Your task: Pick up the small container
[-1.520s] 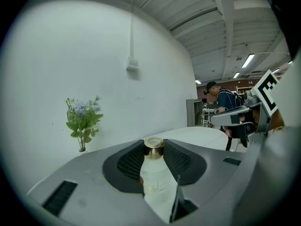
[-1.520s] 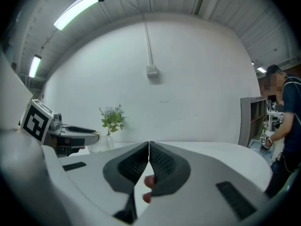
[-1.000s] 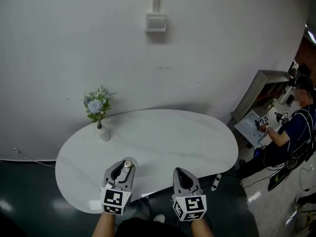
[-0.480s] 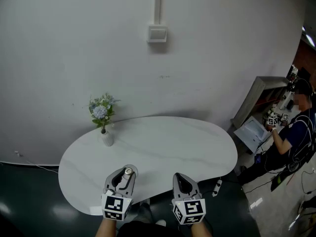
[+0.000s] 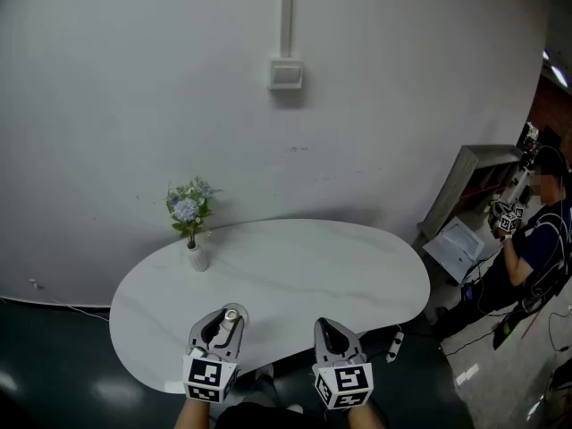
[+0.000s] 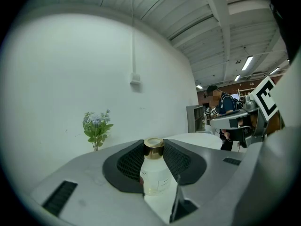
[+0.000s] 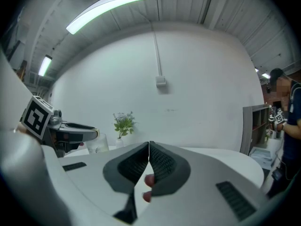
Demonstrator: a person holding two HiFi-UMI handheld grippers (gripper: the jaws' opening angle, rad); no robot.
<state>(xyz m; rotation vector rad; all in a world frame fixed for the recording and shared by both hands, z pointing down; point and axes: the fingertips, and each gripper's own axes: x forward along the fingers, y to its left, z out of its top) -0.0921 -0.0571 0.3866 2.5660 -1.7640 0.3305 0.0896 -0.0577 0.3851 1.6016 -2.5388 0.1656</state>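
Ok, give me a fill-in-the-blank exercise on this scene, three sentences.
The left gripper clamps a small clear bottle with a ___ cap. The jaws of the right gripper are ___, holding nothing. The small white vase of blue flowers stands on the white oval ___.
Missing: gold; shut; table.

Frosted translucent small container [image 6: 155, 177] with a shiny gold cap [image 6: 153, 146] – smooth, faintly glossy white marble-look table [image 5: 313, 266]
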